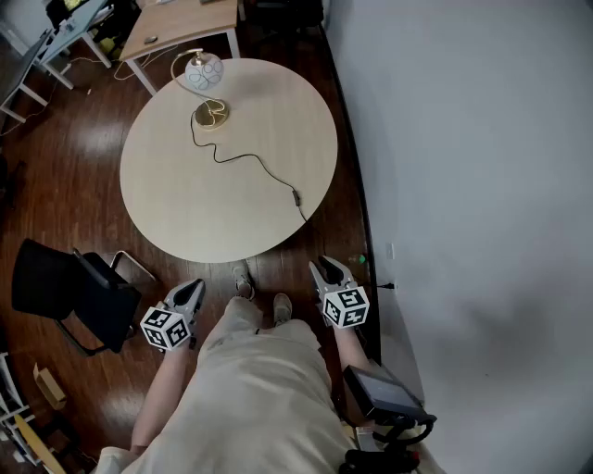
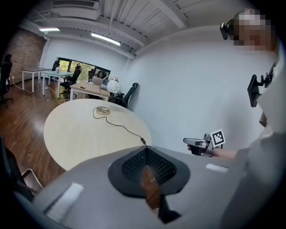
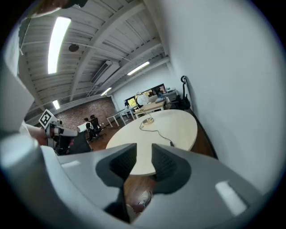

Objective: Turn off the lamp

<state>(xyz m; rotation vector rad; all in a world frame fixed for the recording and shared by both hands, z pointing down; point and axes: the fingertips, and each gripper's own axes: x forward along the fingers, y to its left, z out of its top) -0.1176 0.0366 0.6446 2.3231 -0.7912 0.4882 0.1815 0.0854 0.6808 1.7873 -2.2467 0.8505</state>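
Note:
The lamp (image 1: 205,72) has a white globe shade and a brass base (image 1: 211,115), and it stands at the far side of a round pale table (image 1: 185,185). Its black cord runs across the top to an inline switch (image 1: 296,196) near the table's right edge. Both grippers hang short of the near edge, over the floor. The left gripper (image 1: 193,293) has its jaws together, empty. The right gripper (image 1: 329,270) stands open with nothing between its jaws. The left gripper view shows the lamp (image 2: 112,85) and switch (image 2: 144,140) beyond its closed tips (image 2: 145,150). The right gripper view shows the table (image 3: 178,129) past its parted jaws (image 3: 144,152).
A black chair (image 1: 65,292) stands at the left of the person's legs. A white wall (image 1: 463,139) runs close along the table's right side. A wooden desk (image 1: 181,23) sits behind the lamp. The person's shoes (image 1: 245,278) rest on dark wood floor under the table's near edge.

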